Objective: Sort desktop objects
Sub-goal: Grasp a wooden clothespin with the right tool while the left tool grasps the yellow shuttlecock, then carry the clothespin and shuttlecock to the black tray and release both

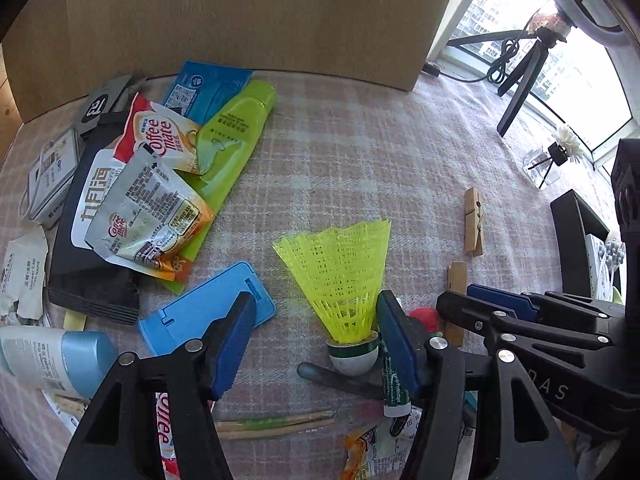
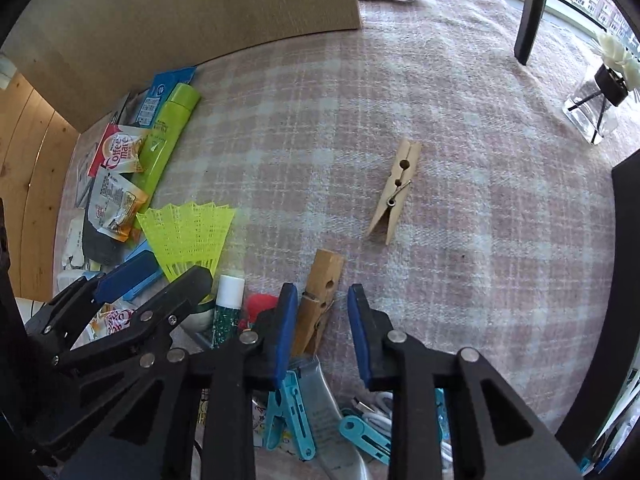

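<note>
Woolly plaid cloth (image 1: pixel 360 140): left claw (image 1: pixel 316 344) spread around mesh shuttlecock (image 1: pixel 340 272); right claw (image 2: pixel 322 332) seemingly unclamped astride wooden peg (image 2: pixel 318 304).

Work surface is covered by a pink and pale blue-grey checked cloth (image 1: pixel 360 152), woven and a bit fuzzy. A plain brown cardboard panel (image 1: pixel 240 12) stands upright along the far edge. Left of it, light wood planking (image 2: pixel 36 168) with visible knots. Far right is a big window (image 1: pixel 560 60), bright daylight, apartment blocks outside, overexposed. On the sill side, a small black tripod (image 1: pixel 524 76) with a coiled black cable (image 1: pixel 504 60) beside it. A clear glass bottle (image 2: pixel 588 112) with black sticks and a white flower (image 2: pixel 616 54) stands near the window. Daylight washes the cloth from the right.
</note>
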